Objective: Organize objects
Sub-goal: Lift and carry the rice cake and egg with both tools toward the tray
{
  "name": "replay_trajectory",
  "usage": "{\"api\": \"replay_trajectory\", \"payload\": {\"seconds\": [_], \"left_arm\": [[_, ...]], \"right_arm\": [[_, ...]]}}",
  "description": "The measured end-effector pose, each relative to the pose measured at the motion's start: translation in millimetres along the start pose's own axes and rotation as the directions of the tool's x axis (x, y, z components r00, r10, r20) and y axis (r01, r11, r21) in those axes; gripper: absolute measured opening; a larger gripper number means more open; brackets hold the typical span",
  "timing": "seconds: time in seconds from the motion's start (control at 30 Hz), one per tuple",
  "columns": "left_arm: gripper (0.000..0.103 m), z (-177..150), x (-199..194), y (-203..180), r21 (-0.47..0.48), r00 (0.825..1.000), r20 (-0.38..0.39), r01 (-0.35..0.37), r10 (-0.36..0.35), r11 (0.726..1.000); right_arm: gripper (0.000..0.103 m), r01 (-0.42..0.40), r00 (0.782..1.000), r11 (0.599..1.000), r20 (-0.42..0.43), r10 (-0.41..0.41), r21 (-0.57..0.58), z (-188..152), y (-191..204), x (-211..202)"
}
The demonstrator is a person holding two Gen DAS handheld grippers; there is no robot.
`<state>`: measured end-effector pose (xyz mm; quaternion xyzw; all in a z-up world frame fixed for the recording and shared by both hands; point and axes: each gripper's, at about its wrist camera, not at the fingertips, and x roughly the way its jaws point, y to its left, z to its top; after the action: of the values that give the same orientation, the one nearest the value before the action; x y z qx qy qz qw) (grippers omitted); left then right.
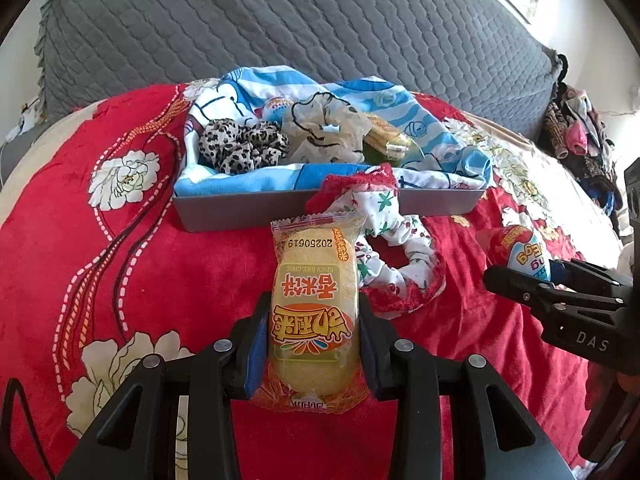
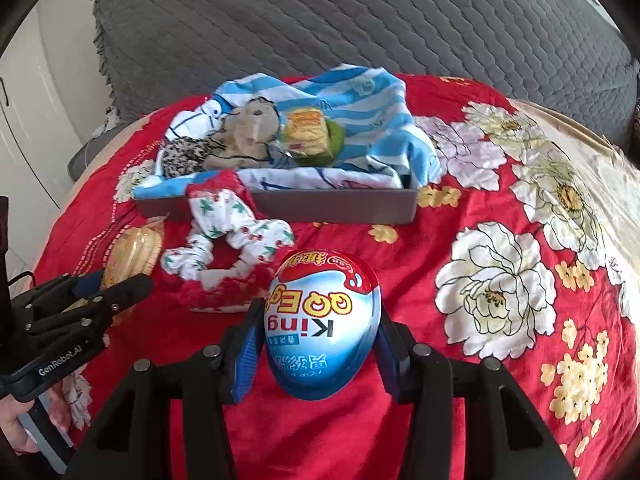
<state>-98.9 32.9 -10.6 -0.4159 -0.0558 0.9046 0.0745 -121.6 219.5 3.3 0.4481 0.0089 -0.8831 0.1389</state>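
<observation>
- Left wrist: our left gripper (image 1: 314, 344) clamps the yellow plastic-wrapped rice cake packet (image 1: 314, 320), lifted over the red floral blanket (image 1: 120, 280) in front of the grey rectangular tray (image 1: 248, 204).
- Right wrist: our right gripper (image 2: 320, 344) grips the blue-and-red foil egg (image 2: 322, 328), near the white cherry-print scrunchie (image 2: 228, 240).

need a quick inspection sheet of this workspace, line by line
surface: red flowered blanket on a bed
job's things: grey tray lined with a blue striped cloth, holding a leopard scrunchie, a beige scrunchie and a snack pack; cherry-print scrunchie draped over the tray's front edge
clutter: clothes pile at far right
grippers: left gripper shut on the rice cake packet; right gripper shut on the toy egg
cables: nothing seen
surroundings: grey quilted cover behind
</observation>
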Motion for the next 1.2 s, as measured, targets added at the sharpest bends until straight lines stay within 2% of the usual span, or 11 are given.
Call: {"api": "replay_trajectory", "payload": {"seconds": [0.83, 1.2], "left_arm": [[0.040, 8.8, -50.2, -4.4, 0.011, 0.997, 0.072, -0.007, 0.007, 1.000], [0.040, 27.5, -74.1, -5.7, 0.006, 0.993, 0.115, -0.003, 0.003, 1.000]], "right_arm": [[0.050, -0.036, 0.995, 0.998, 0.086, 0.040, -0.043, 5.6, 34.3, -49.9], [0.050, -0.030, 0.990, 0.999, 0.138, 0.036, -0.044, 19.1, 44.8, -73.6]]}}
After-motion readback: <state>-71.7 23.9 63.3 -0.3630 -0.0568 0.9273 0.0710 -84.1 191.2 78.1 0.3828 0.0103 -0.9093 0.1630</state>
